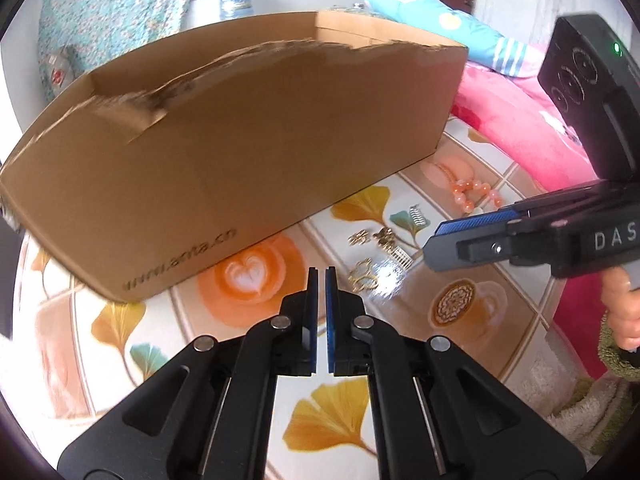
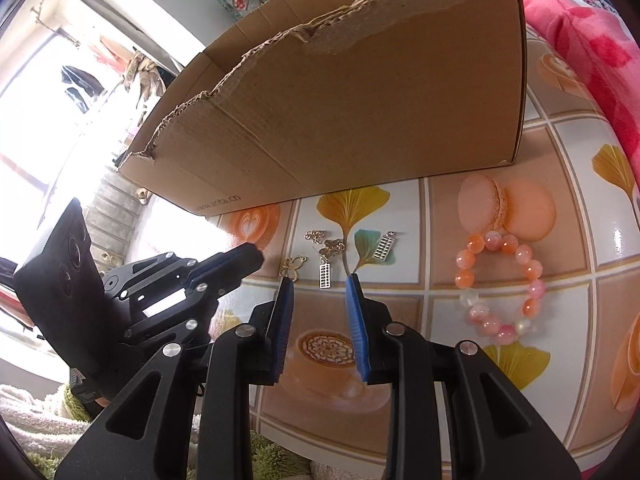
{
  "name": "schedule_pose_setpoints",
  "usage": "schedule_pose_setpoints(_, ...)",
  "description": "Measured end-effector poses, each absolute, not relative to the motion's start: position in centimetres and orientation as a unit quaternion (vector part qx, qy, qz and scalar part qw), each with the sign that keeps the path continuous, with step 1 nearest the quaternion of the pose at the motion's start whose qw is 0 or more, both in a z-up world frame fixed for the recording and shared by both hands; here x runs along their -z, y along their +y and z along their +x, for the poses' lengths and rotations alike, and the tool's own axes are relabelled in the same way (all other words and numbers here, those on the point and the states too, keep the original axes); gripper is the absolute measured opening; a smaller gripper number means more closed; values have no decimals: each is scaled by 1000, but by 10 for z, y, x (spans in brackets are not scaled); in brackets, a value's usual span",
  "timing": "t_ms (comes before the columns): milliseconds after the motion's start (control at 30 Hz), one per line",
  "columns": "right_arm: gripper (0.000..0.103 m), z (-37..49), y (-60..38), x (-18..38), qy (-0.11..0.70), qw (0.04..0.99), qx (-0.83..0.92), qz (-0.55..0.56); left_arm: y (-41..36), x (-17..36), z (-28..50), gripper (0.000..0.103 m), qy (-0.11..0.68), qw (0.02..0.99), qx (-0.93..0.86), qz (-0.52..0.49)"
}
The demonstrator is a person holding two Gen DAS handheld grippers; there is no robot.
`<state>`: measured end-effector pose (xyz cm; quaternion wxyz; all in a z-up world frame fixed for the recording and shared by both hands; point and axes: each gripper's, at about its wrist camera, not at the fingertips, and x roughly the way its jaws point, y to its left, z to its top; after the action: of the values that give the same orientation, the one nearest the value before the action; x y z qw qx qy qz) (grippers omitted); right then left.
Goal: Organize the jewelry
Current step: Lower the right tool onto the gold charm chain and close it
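Small jewelry lies on a patterned table in front of a torn cardboard box [image 1: 248,152] [image 2: 360,92]. A pink and orange bead bracelet [image 2: 500,284] [image 1: 476,194] lies to the right. Gold pieces [image 2: 324,246] [image 1: 372,240], a gold butterfly [image 2: 293,266] [image 1: 362,276] and two silver abacus charms [image 2: 325,276] [image 2: 385,250] lie in the middle. My right gripper [image 2: 319,282] [image 1: 436,246] is open, just above the table, in front of the nearer charm. My left gripper [image 1: 319,274] [image 2: 252,254] is shut and empty, left of the jewelry.
The table [image 2: 460,360] has a glossy print of leaves, coffee cups and macarons. A pink blanket [image 1: 520,128] [image 2: 580,40] lies behind and right of the box. A green and white towel [image 2: 52,420] lies at the table's near edge.
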<state>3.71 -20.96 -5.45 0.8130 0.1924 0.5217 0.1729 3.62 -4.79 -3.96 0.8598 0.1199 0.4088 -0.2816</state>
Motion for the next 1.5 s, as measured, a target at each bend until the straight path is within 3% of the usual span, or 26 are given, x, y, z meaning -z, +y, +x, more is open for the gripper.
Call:
schedule_pose_setpoints(433,27,35,-220,59,520,814,-164,203,-62,40,31,4,415,853,287,135)
schedule_pose_setpoints(500,27,35,-221,60,519,813,-165,205,-59,36,31,10,417,853,288,122)
schedule_pose_setpoints(567,27,34,-223,61,519,813,-165,208,-59,34,31,27,419,852,292,111)
schedule_pose_setpoints(600,27,34,-224,62,519,812,-164,210,-60,33,31,28,421,851,295,110)
schedule_pose_setpoints(1100,27,27,-234,65,514,811,-160,228,-88,42,26,27,419,850,283,148)
schedule_pose_setpoints(1233,27,28,-236,65,513,811,-161,229,-85,41,27,16,419,852,278,147)
schedule_pose_setpoints(1500,27,26,-236,62,510,814,-161,227,-81,40,23,15,417,850,282,154)
